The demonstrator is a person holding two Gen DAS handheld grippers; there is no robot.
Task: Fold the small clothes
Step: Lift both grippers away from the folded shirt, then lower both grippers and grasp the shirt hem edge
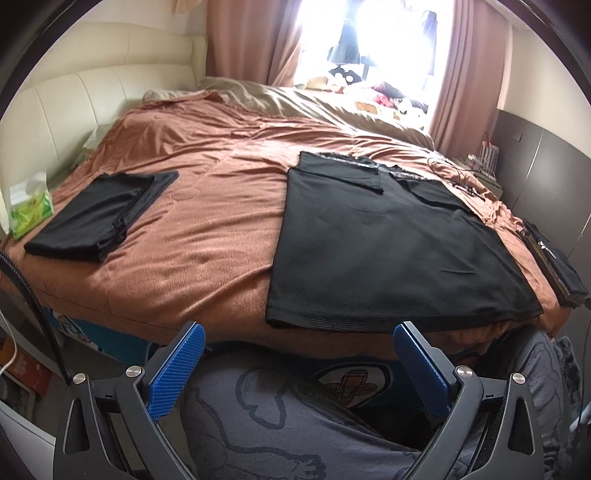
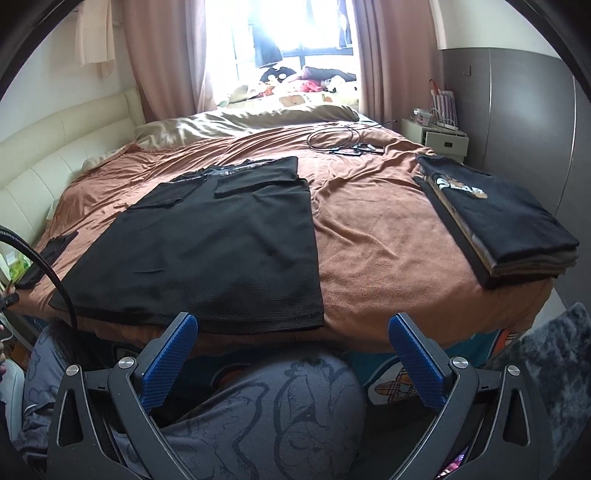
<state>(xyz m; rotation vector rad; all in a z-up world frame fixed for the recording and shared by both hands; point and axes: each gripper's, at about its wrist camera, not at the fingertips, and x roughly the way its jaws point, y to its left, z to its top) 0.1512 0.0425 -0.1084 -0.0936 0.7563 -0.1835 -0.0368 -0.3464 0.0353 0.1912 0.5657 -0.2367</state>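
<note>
Left wrist view: black shirt is laid flat, soft and floppy, best pinched at the hem corners. Left gripper and right gripper are spread wide, nothing held.

i face a wide bed under a rust-brown cover, with a tan blanket bunched at its far end. a cream padded headboard runs along the left side. straight ahead a bright window glares white between dusty pink curtains, soft toys heaped on its sill. to the right stands a grey-brown wardrobe, and beside it a small pale bedside cabinet
</note>
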